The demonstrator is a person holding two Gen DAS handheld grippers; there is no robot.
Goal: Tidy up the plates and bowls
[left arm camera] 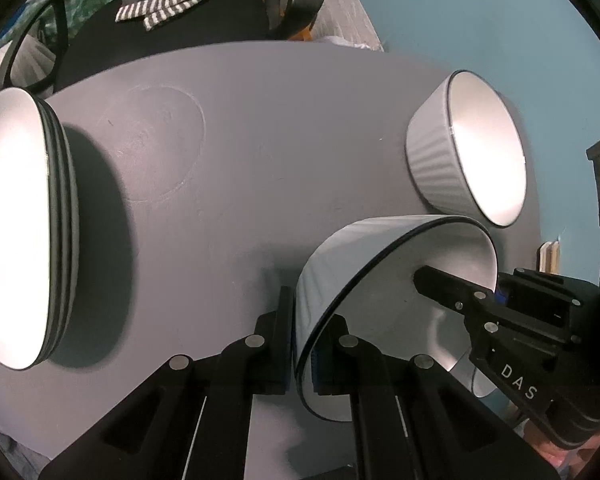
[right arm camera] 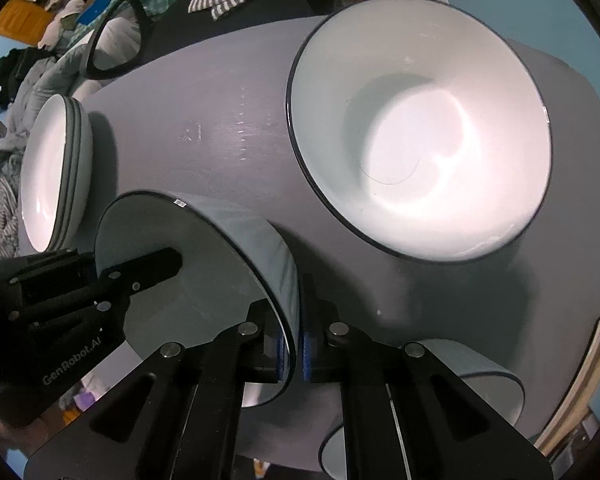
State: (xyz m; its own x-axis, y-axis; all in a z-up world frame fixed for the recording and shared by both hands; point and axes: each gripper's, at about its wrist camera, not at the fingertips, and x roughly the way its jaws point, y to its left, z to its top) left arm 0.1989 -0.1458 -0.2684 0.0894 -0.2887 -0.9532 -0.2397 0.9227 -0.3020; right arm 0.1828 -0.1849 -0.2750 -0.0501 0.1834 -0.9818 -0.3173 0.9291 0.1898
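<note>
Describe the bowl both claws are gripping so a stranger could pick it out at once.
Start at the grey table, with a stack of plates at one end and a ribbed white bowl at the other. Nearer the cameras sits a white bowl with a thin dark rim. Unlike the rest, it has the left claw and the right claw clamped on opposite sides of its wall.

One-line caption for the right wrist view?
Both grippers, right and left, clamp opposite rims of one bowl beside a larger bowl and stacked plates.
</note>
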